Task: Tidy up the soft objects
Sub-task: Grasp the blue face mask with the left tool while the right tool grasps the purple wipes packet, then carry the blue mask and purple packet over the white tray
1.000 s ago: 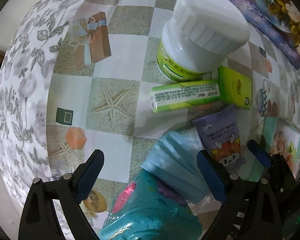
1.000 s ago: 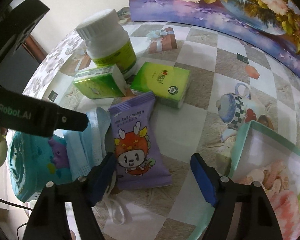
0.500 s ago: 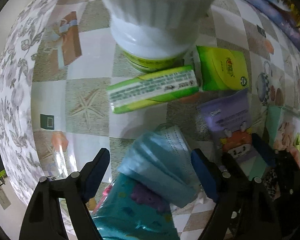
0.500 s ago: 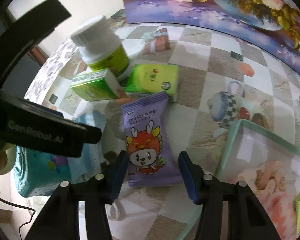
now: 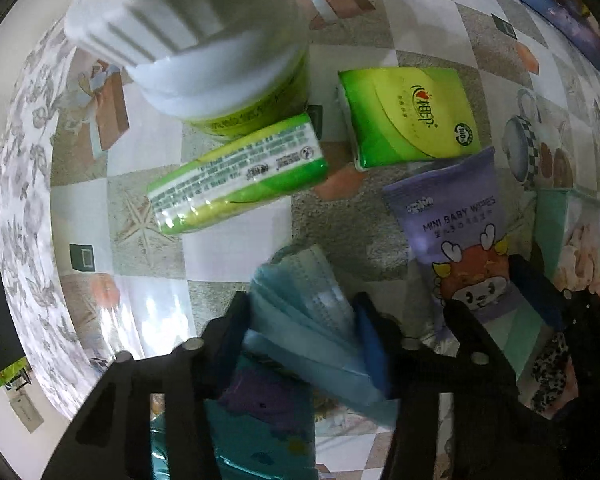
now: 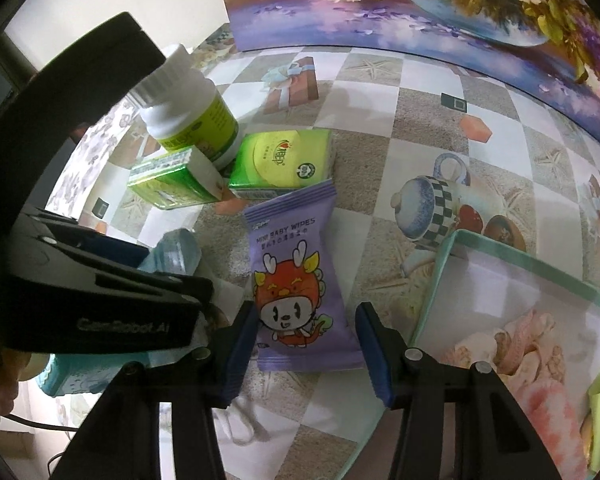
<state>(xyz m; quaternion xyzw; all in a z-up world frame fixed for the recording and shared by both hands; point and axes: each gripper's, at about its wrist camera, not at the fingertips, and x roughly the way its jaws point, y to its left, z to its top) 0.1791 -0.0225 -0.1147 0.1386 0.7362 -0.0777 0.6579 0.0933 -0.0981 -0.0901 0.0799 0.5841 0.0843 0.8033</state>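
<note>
A folded light blue face mask [image 5: 300, 304] lies on the patterned tablecloth. My left gripper [image 5: 300, 332] has its fingers against both sides of the mask. A purple pack of mini baby wipes [image 6: 296, 280] lies flat to the right of it. My right gripper [image 6: 306, 344] straddles the lower end of the wipes pack, its fingers touching both edges. The wipes pack also shows in the left wrist view [image 5: 456, 228]. The mask also shows in the right wrist view [image 6: 176, 252], mostly hidden behind the left gripper's black body.
Two green tissue packs [image 5: 236, 184] [image 5: 408, 116] and a white-capped bottle [image 5: 204, 40] stand beyond the mask. A teal toy [image 5: 260, 432] lies under the left gripper. A mint-rimmed box [image 6: 440, 280] sits at the right. A flower picture [image 6: 420, 8] lines the back.
Both grippers have moved forward and closed in: the left onto the blue mask, the right onto the purple wipes pack. The bottle now looms closer in the left wrist view.
</note>
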